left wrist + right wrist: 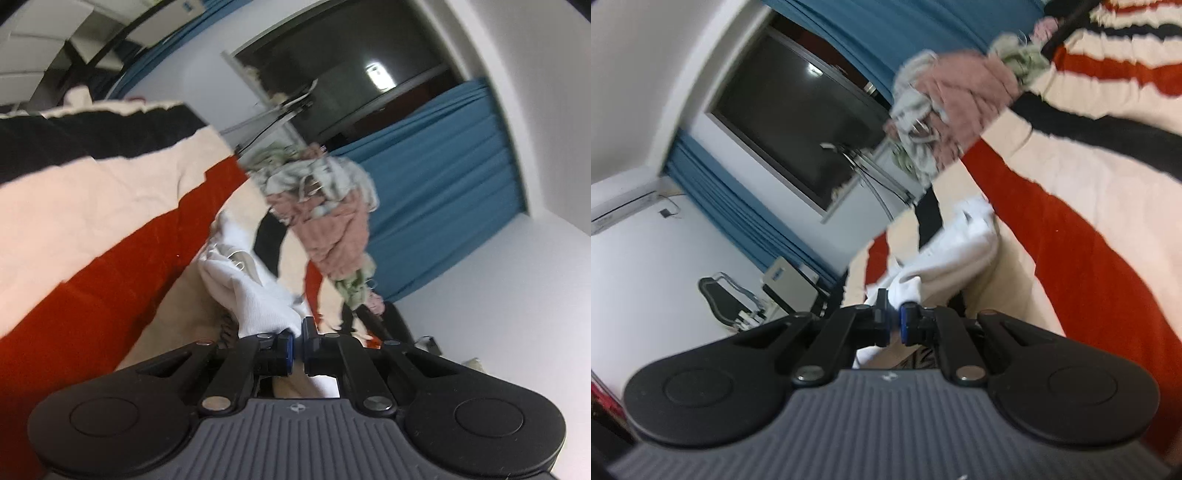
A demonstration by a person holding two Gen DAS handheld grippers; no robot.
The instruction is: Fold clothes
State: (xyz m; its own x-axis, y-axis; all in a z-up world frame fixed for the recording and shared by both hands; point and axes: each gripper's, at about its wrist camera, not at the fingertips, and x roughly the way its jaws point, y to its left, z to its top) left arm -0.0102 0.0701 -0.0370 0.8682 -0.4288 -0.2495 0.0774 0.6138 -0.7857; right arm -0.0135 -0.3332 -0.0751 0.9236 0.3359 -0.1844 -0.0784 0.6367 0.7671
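Observation:
A white garment [255, 295] hangs crumpled above a striped bedspread [110, 206], and my left gripper [297, 341] is shut on one edge of it. In the right wrist view the same white garment [956, 243] stretches away from my right gripper [896, 323], which is shut on another edge of it. Both views are tilted and blurred. A heap of pink, green and grey clothes [325, 206] lies farther off on the bedspread; the right wrist view shows this clothes heap [960, 99] at the top.
The bedspread [1089, 221] has red, cream and black bands. Behind it are a dark window [351, 74], blue curtains [443, 177] and white walls. An air conditioner [624, 206] and a chair [720, 295] appear in the right wrist view.

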